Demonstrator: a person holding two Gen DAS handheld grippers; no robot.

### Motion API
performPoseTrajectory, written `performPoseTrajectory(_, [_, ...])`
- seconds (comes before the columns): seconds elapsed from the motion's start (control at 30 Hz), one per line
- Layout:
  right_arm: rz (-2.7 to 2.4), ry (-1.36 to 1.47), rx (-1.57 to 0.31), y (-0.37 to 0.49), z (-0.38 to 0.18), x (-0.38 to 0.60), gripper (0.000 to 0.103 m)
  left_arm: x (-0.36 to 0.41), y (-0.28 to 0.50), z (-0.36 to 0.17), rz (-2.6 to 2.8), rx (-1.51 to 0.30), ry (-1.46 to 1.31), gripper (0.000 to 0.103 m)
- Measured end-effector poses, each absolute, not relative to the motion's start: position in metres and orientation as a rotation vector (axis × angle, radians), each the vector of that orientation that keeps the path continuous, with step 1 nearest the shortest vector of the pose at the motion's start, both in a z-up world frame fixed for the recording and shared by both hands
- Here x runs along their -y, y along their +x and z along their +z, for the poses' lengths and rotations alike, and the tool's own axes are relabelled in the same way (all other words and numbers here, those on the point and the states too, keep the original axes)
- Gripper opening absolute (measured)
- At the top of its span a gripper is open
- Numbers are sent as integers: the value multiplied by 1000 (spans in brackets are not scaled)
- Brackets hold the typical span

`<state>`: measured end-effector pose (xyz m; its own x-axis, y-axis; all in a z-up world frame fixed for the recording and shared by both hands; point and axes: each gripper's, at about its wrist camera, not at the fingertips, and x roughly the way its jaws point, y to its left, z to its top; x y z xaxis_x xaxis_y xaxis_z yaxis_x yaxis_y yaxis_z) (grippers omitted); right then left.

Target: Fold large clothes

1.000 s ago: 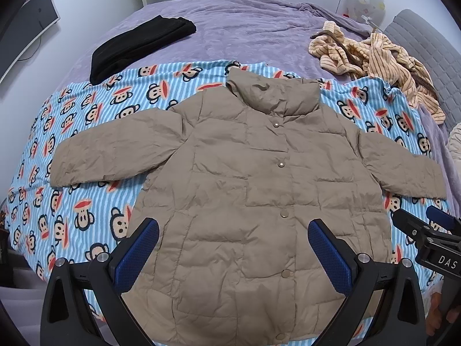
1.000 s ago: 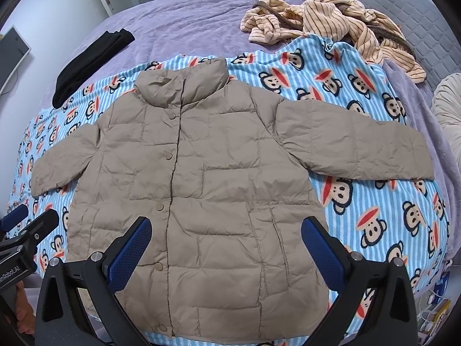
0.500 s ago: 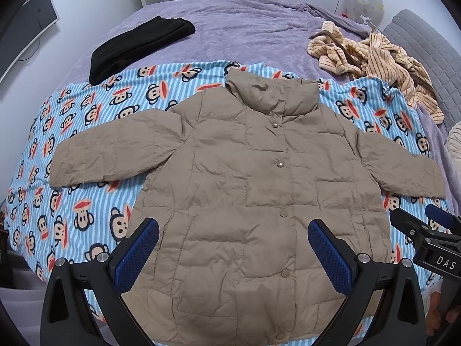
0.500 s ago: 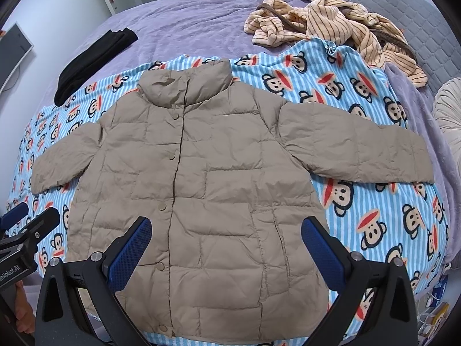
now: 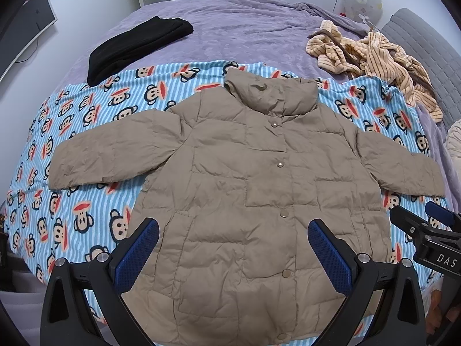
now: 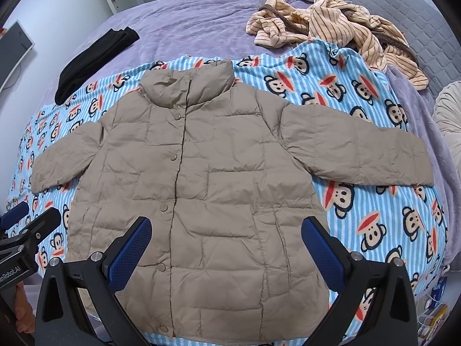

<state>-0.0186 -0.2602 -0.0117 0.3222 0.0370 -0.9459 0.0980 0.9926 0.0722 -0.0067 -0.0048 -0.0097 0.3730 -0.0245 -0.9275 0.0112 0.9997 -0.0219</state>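
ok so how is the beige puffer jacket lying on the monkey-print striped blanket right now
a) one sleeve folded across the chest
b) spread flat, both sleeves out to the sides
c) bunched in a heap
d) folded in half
b: the beige puffer jacket lies flat and front up on the monkey-print striped blanket, each sleeve stretched out sideways, with both open grippers, left and right, holding nothing.

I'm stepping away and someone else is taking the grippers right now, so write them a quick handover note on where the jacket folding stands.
Left gripper: open, empty, held above the jacket's lower hem.
Right gripper: open, empty, also above the hem.
Beige puffer jacket: flat, front up, snapped shut, both sleeves spread out, on the monkey-print blanket.
Also on the bed: folded black garment, crumpled striped garment.
Done: jacket laid out. Left: all folding, sleeves and body.
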Motion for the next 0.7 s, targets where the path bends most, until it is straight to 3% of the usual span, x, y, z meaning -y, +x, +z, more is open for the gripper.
performPoseTrajectory(0.7, [-51,124,-1250,-14,-12,254,103,0,-2,-15,-33,-1195,-22,103])
